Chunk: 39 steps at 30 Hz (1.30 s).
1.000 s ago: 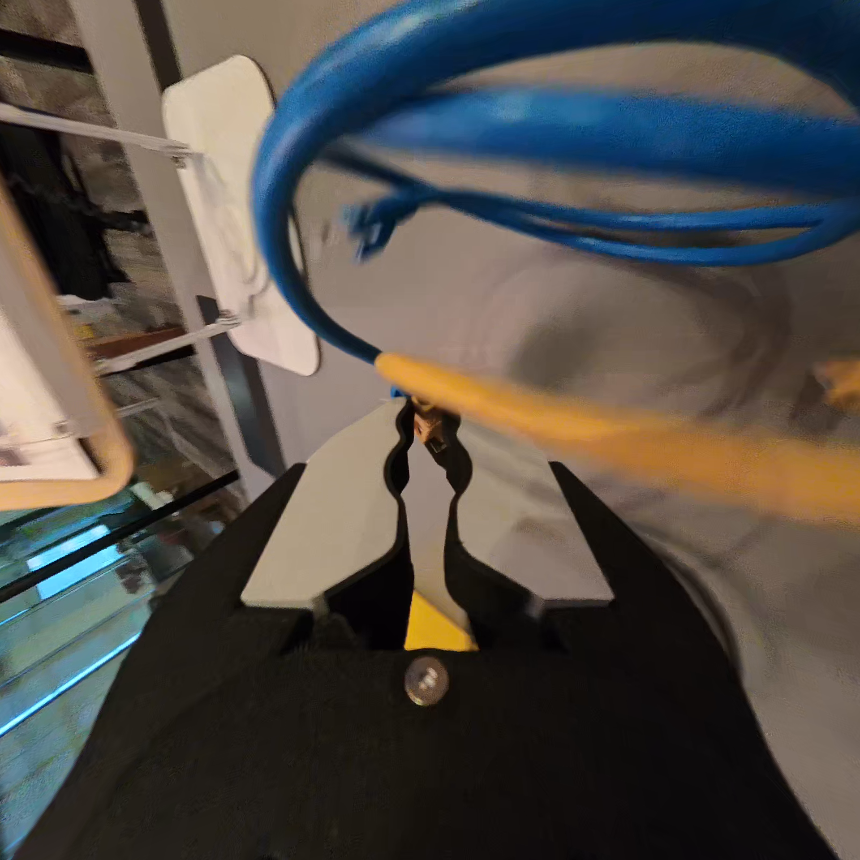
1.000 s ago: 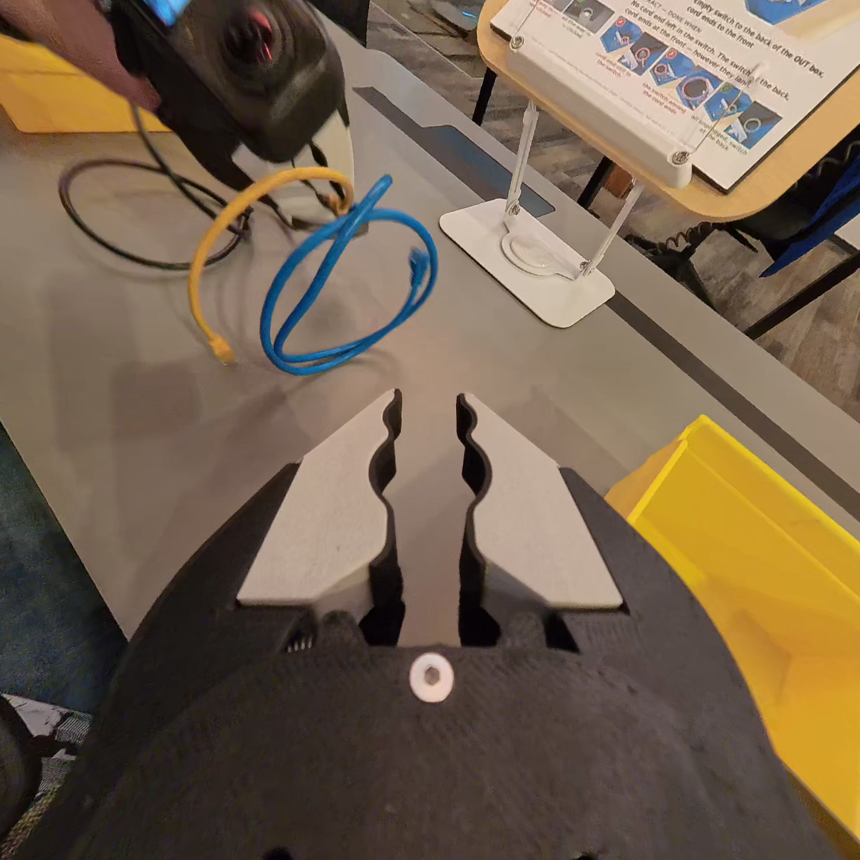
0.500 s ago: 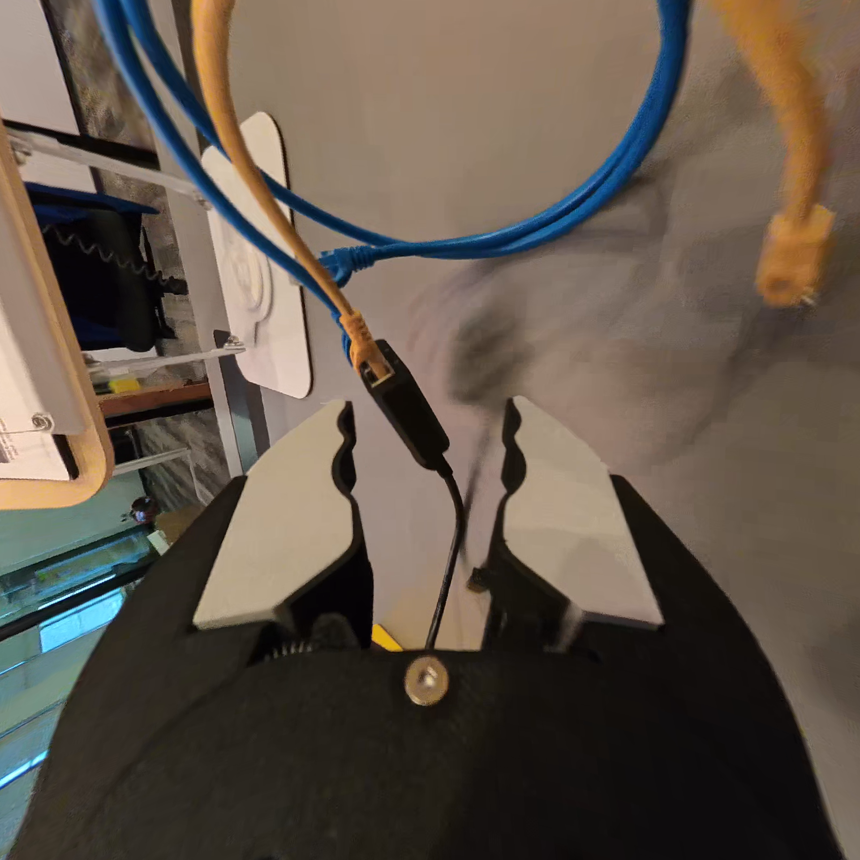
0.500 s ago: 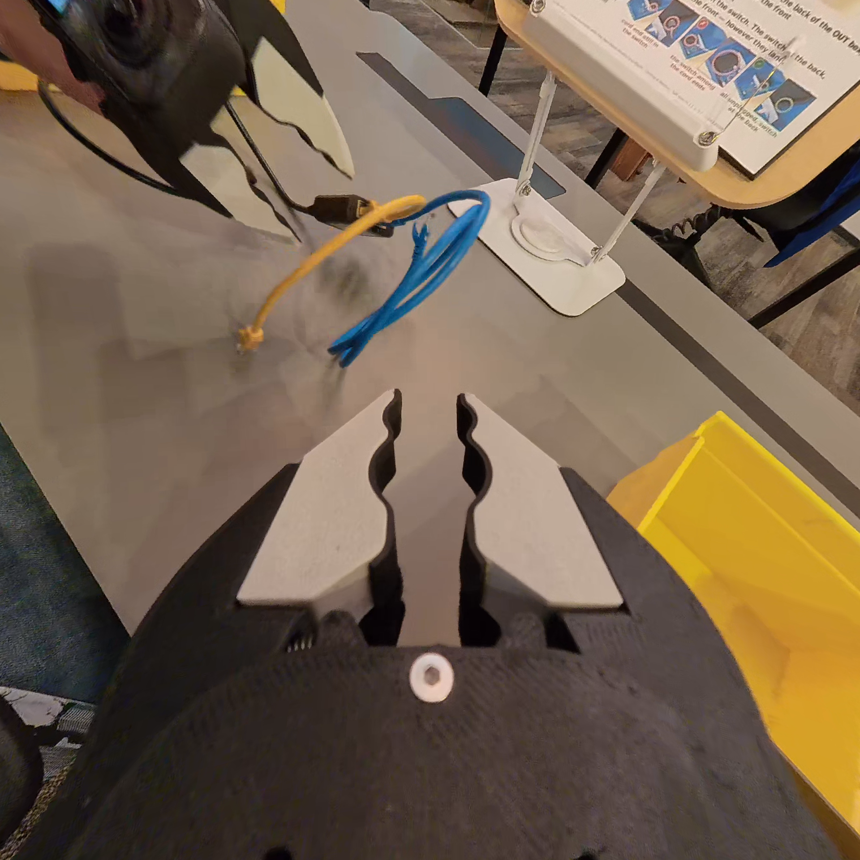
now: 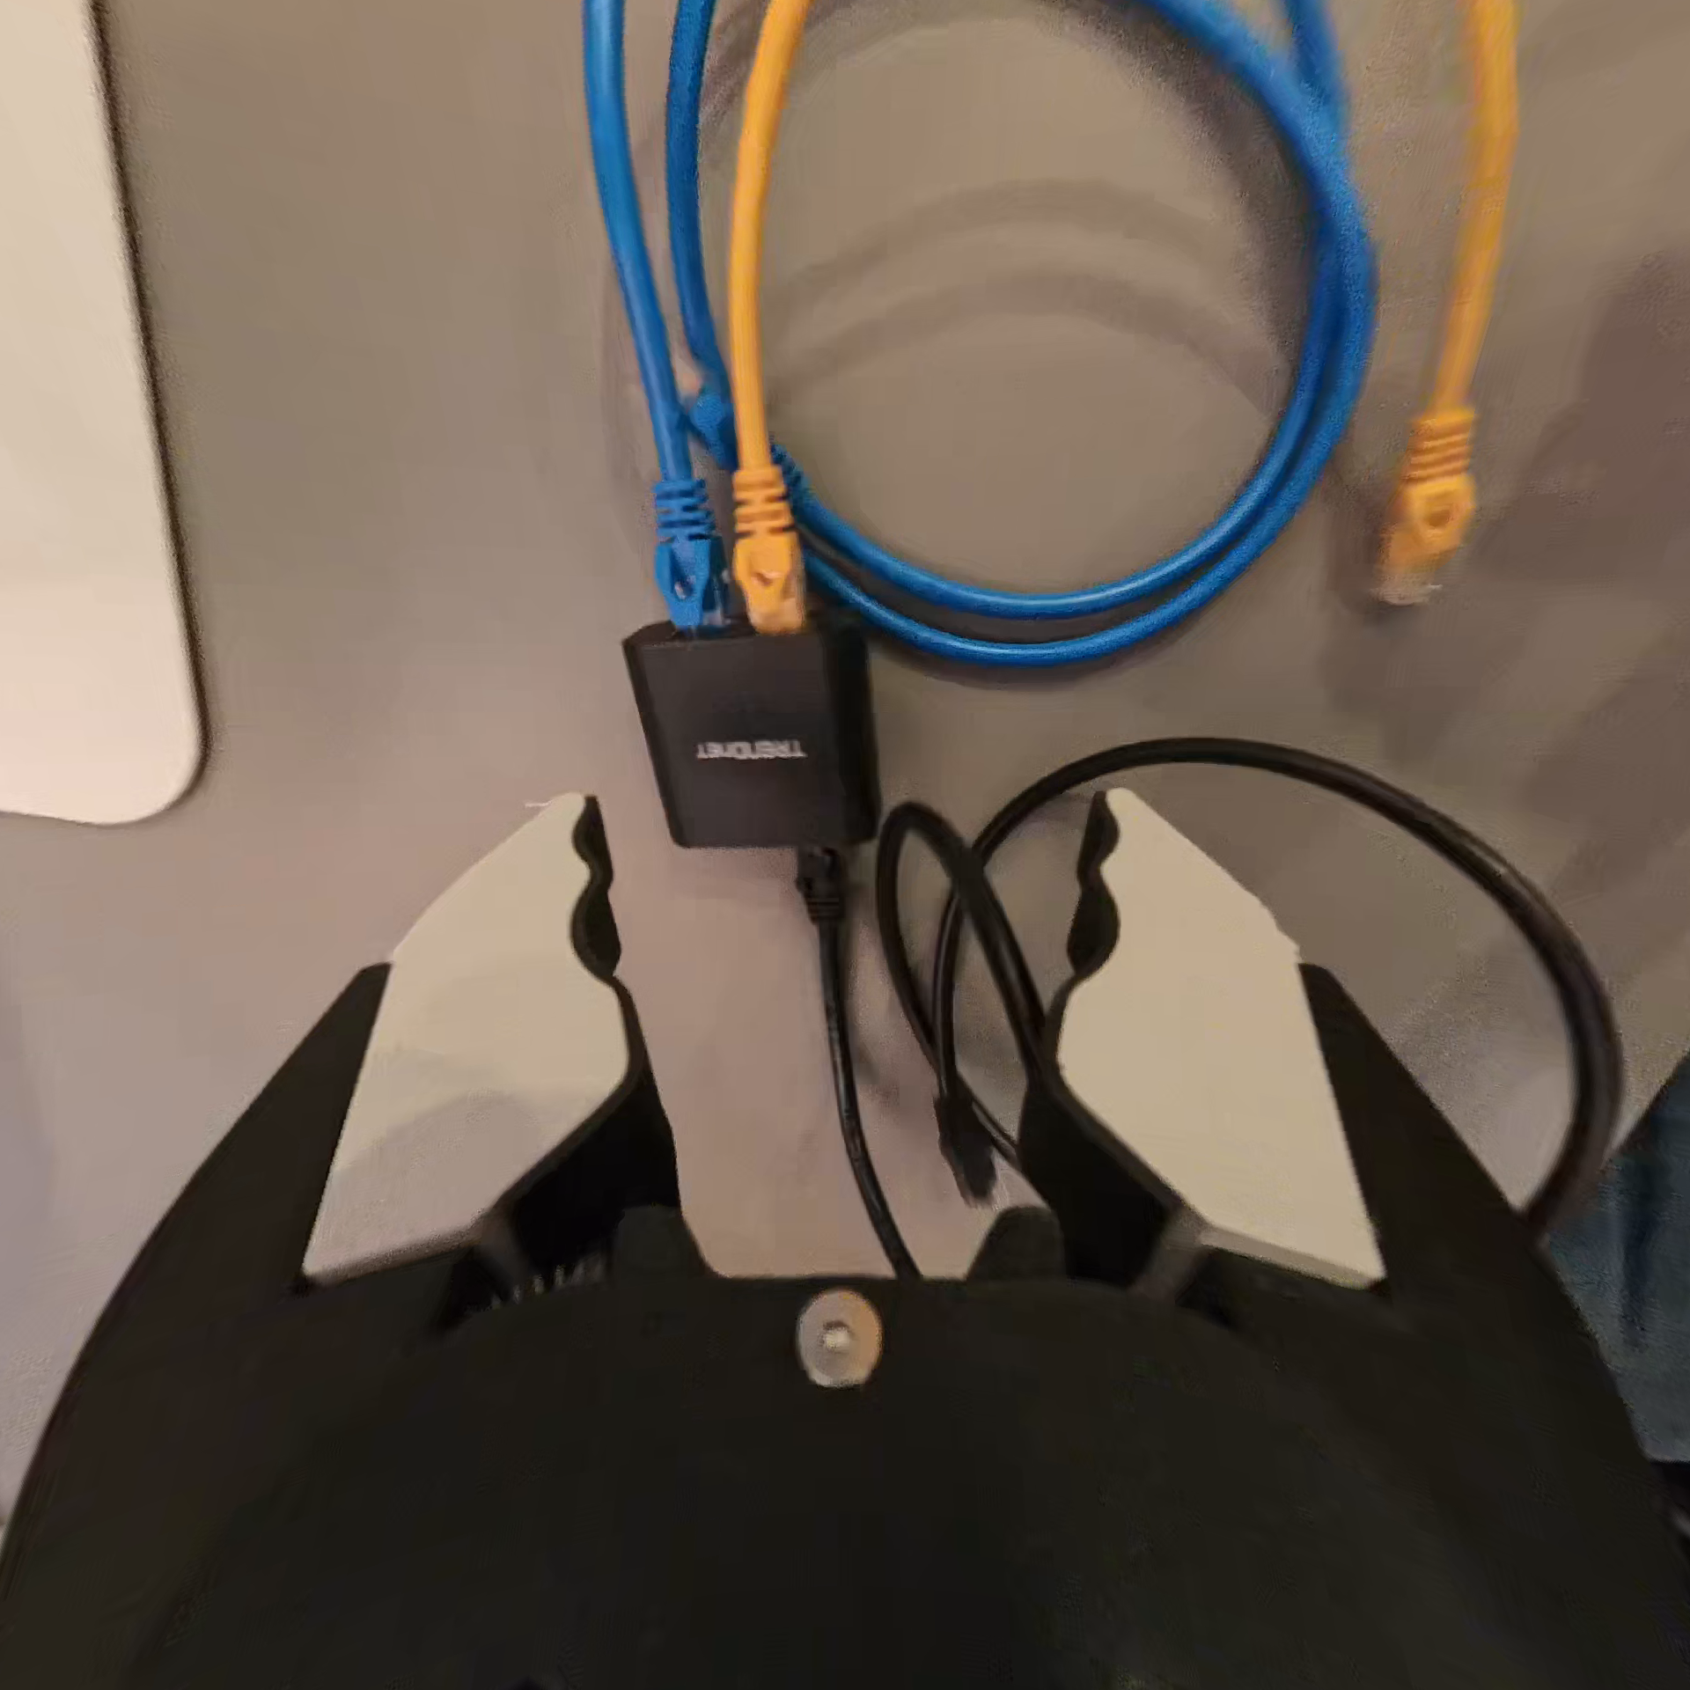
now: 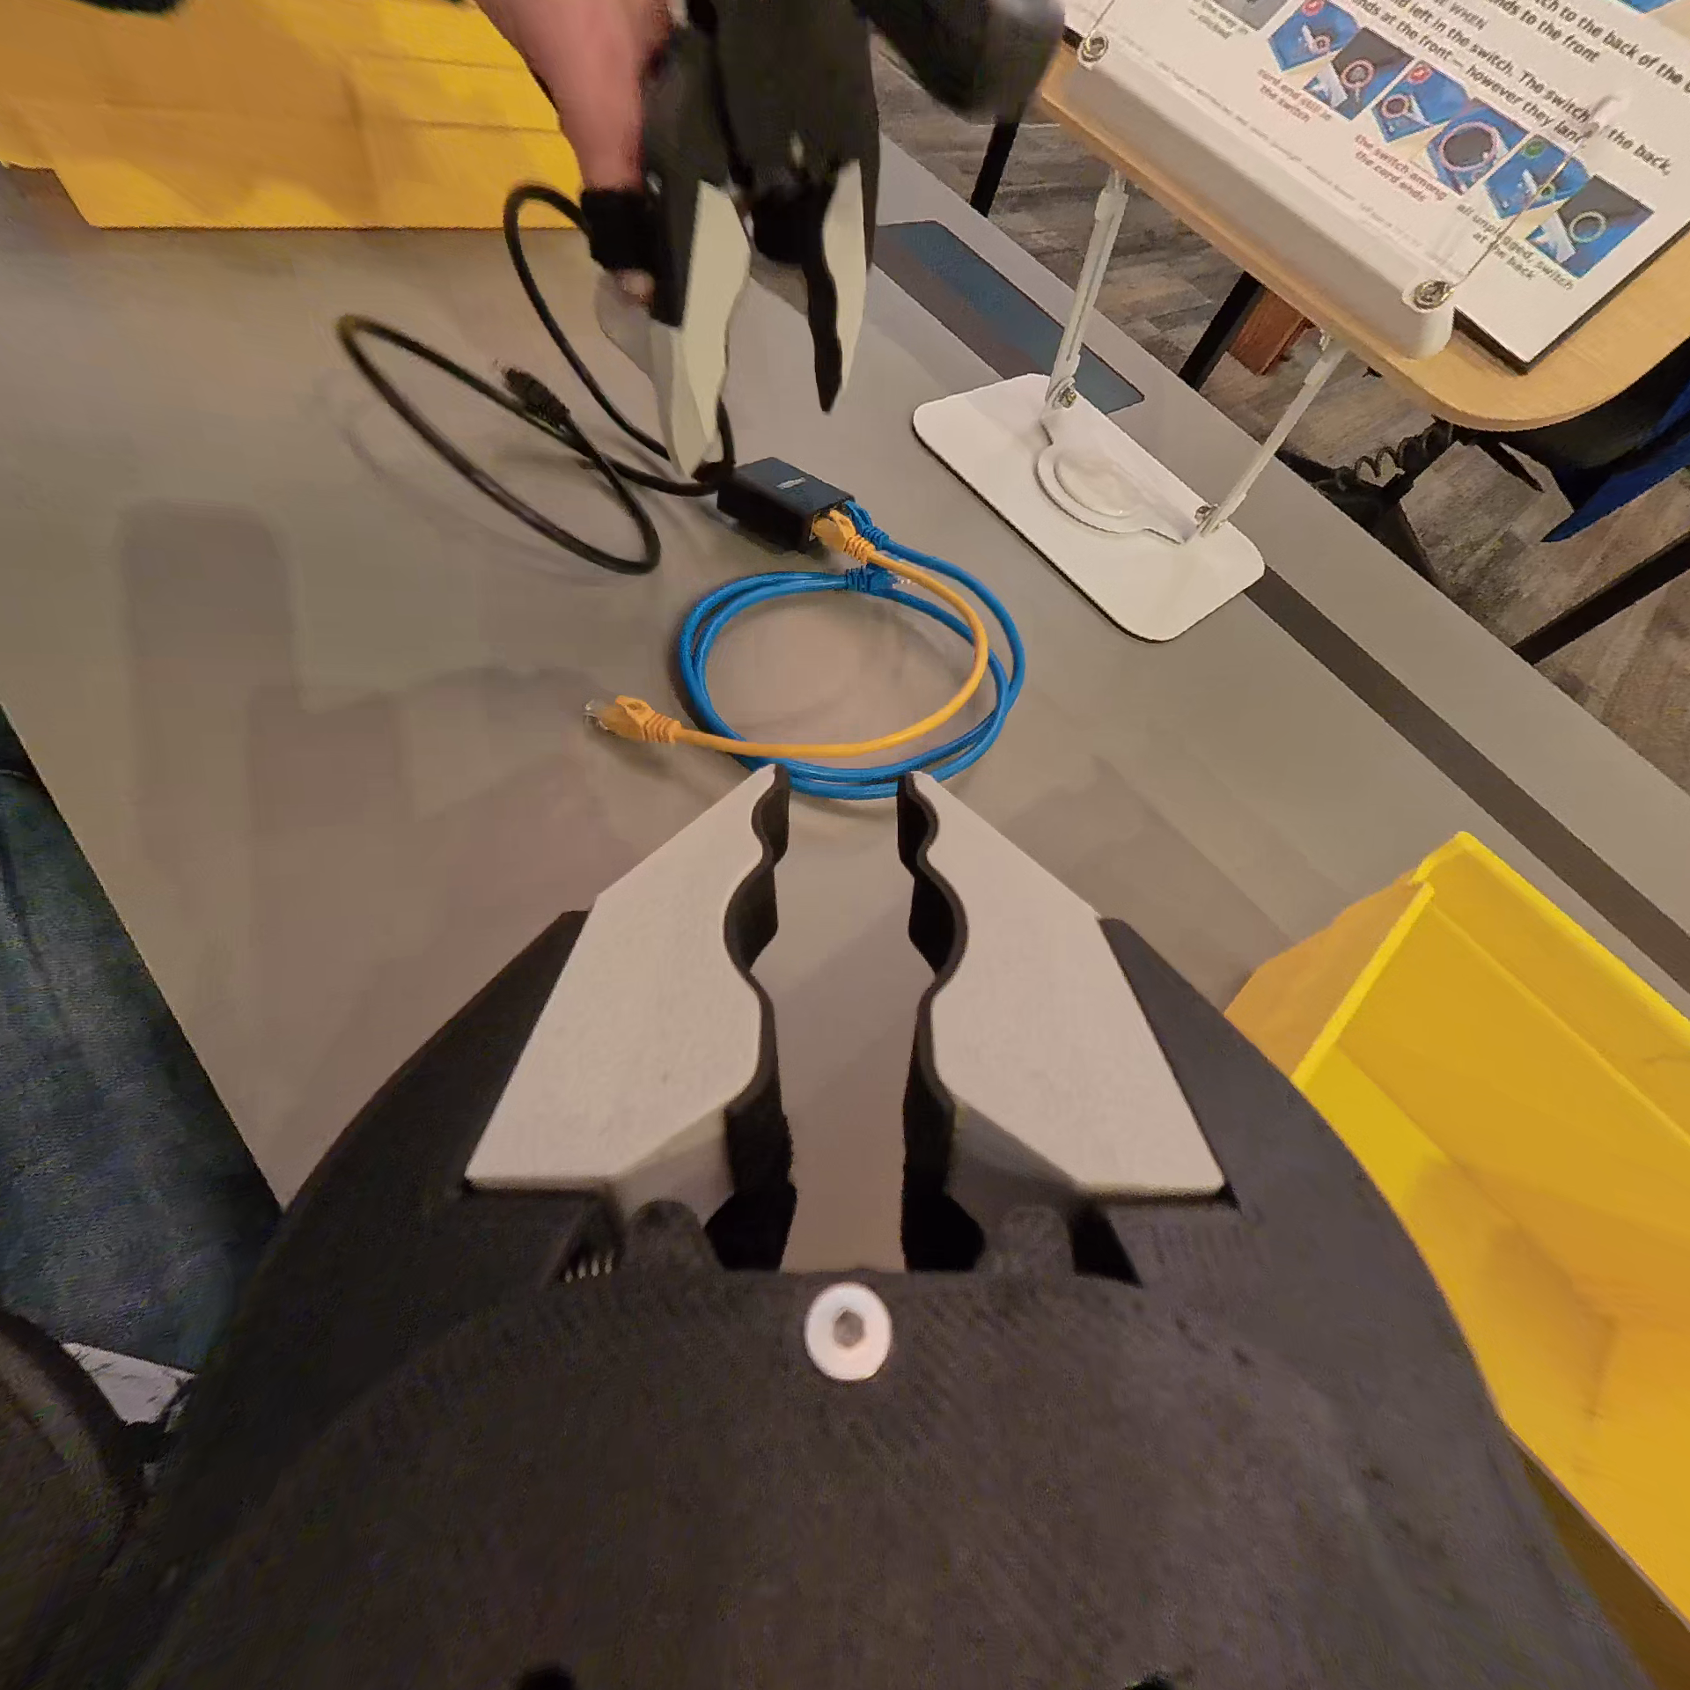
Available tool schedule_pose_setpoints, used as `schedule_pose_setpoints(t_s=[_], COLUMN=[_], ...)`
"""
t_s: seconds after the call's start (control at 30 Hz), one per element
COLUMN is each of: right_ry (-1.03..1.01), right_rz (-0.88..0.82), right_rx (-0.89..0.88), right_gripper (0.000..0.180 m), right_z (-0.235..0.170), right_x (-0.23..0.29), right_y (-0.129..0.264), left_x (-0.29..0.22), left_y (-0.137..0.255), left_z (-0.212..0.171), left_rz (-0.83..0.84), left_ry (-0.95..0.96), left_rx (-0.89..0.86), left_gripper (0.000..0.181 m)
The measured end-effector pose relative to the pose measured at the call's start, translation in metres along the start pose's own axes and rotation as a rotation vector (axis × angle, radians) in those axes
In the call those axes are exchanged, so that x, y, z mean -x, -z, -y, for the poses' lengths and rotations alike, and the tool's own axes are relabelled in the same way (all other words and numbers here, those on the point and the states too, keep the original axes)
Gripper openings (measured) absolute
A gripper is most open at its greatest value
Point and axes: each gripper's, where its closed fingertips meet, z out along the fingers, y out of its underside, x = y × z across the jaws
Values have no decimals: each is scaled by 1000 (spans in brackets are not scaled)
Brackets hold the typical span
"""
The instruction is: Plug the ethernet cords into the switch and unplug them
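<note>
Grey tabletop [image 6: 366, 695] fills both views, with a yellow bin [image 6: 1500, 1097] at my right and a white stand [image 6: 1097, 512] on the far side.

On it lies the black switch [image 5: 759, 732], flat, just ahead of my left claw [image 5: 841, 841]. Two plugs sit side by side in its far face: the blue cord [image 5: 681, 540] on the left, the yellow cord [image 5: 766, 540] on the right. Blue runs out into a double coil; yellow arcs over that coil and ends in a free plug [image 5: 1427, 512] lying well apart to the right. A thin black lead [image 5: 841, 1033] leaves the switch's near face and loops between my left fingers [image 5: 512, 988].

My left jaws stand wide apart and hold nothing, above the table just short of the switch. My right claw [image 6: 841, 796] is narrowly parted, also empty, with the blue coil just beyond its tips.

I judge unplugging is the step in hand. To do it well, I would pin the switch body with the left claw, gripping its sides and keeping clear of the black lead. The right claw should take one plug at its boot, not the cord, press the latch tab, and draw straight out along the port. The plugs touch, so I would start with yellow, the outer one from my right. I cannot tell how the tabs face.
</note>
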Motion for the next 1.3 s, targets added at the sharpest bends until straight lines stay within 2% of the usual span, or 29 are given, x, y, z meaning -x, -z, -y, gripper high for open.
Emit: schedule_pose_setpoints(t_s=[0.07, 0.17, 0.33, 0.4, 0.57, 0.7, 0.77, 0.9, 1.1, 1.3], right_ry=[-4, -3, -3, -7, 12, 29, 37, 54, 152, 447], right_rz=[6, 13, 20, 28, 41, 52, 61, 81, 73, -19], right_rx=[-4, -7, -21, -30, -36, -43, -52, -58, -70, -74], right_gripper=[22, 22, 22, 22, 22, 22, 22, 21, 22, 25], right_z=[-1, -2, 1, 3, 9, 15, 18, 23, 34, 63], right_x=[2, 4, 6, 8, 15, 20, 24, 30, 33, 36], right_y=[1, 2, 1, 0, -4, -8, -10, -18, -36, -61], left_x=[-3, 4, 9, 17, 18, 18, 22, 24, 12, -18], left_y=[-16, -28, -32, -34, -43, -47, -46, -37, -13, 13], left_z=[0, 3, 9, 5, 2, 7, 8, 8, 0, -4], left_rz=[-134, -201, -294, -257, -44, 19, 50, 126, 137, 91], left_ry=[79, 166, 275, 278, 168, 162, 165, 113, 81, 42], left_rx=[-8, -27, -91, -77, -10, -74, -132, -194, -169, -120], left_gripper=[105, 104, 88, 74, 75, 78, 69, 68, 67, 67])
